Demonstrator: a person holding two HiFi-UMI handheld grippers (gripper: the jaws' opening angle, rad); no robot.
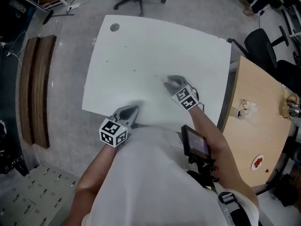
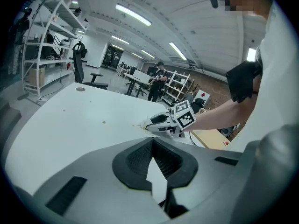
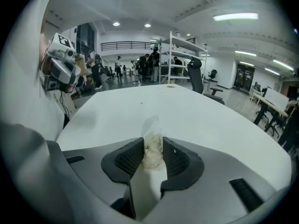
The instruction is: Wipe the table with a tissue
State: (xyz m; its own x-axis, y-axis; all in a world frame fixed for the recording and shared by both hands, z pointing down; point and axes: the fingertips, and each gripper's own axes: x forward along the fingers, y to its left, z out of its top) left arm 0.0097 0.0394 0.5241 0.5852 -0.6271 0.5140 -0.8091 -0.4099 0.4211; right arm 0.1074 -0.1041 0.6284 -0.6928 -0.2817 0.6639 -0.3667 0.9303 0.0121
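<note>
We press a tissue (image 3: 152,149) on the white desk (image 1: 141,51).
Our right claw (image 1: 171,81) grasps the tissue at frame centre; our left claw (image 1: 133,110), released and empty, sits lower left.

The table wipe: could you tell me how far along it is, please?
In hand: the right gripper presses a tissue on the table near its middle. Remaining: dark specks dot the far half. Nothing shows as clearly done; the left gripper is empty.
</note>
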